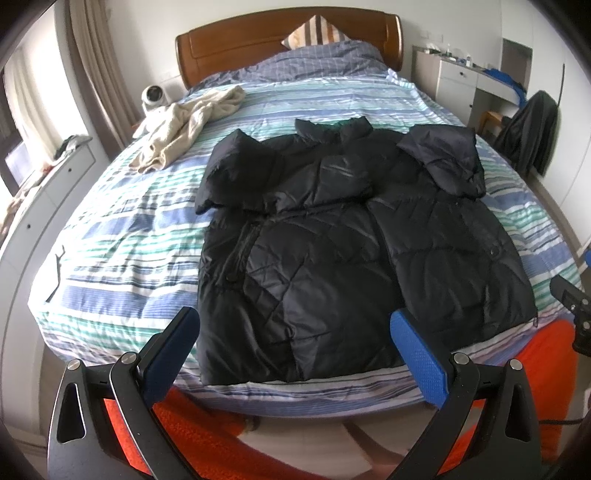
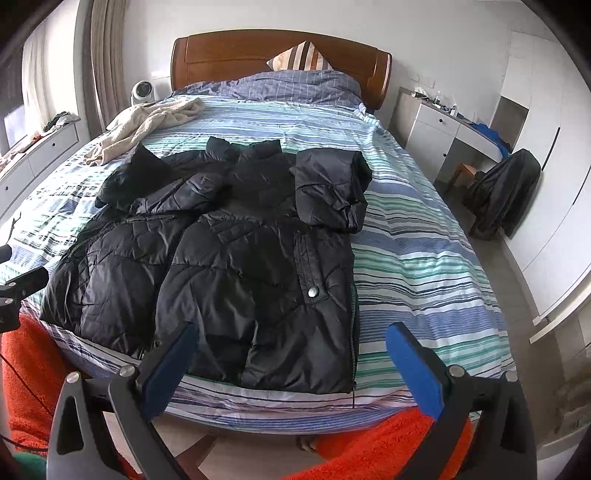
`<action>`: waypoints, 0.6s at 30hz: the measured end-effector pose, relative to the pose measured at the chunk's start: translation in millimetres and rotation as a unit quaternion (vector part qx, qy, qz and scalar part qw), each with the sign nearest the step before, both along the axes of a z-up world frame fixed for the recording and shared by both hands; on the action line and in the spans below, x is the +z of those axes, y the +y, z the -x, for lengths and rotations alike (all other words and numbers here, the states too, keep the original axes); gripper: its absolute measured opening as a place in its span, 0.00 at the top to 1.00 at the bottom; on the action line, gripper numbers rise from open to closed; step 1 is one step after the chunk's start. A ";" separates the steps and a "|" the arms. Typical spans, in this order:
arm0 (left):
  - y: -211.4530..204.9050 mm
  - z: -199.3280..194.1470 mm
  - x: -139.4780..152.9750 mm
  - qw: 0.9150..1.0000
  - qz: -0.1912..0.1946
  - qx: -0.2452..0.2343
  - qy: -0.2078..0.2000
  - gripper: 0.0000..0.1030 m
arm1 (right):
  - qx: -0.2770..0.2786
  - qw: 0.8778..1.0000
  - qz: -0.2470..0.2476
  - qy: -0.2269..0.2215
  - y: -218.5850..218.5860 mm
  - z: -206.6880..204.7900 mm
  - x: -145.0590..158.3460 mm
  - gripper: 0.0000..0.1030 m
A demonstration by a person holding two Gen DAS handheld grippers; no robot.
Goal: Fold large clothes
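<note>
On the bed [image 1: 110, 236]: black puffer jacket [image 1: 314, 240] spread flat, sleeves folded in; beige garment [image 1: 184, 129] near the headboard.
Left gripper [image 1: 295, 325]: spread wide, empty.
Right gripper [image 2: 291, 343]: spread wide, empty.

**Around the bed**

A striped duvet [image 1: 122, 236] covers the bed, wooden headboard [image 1: 236, 40] at its far edge with a striped pillow [image 1: 314, 33] leaning on it. A cream garment [image 1: 184, 125] lies crumpled at the far-left corner. A white dresser [image 2: 432, 133] stands right, a dark bag [image 2: 506, 192] nearby.
</note>
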State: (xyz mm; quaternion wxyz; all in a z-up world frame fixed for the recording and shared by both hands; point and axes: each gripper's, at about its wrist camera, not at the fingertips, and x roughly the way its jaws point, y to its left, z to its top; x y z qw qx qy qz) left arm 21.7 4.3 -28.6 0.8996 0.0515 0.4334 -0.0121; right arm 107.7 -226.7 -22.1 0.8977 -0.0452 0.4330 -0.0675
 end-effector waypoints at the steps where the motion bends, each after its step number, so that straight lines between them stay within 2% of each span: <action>1: 0.3 0.1 -0.5 1.000 0.000 0.000 0.001 0.00 | 0.000 1.000 0.001 0.001 0.1 -0.4 -0.1 0.00; 18: 0.0 0.9 -7.3 1.000 -0.005 -0.002 0.004 0.00 | -0.007 1.000 -0.002 0.001 -3.3 0.0 -1.8 0.00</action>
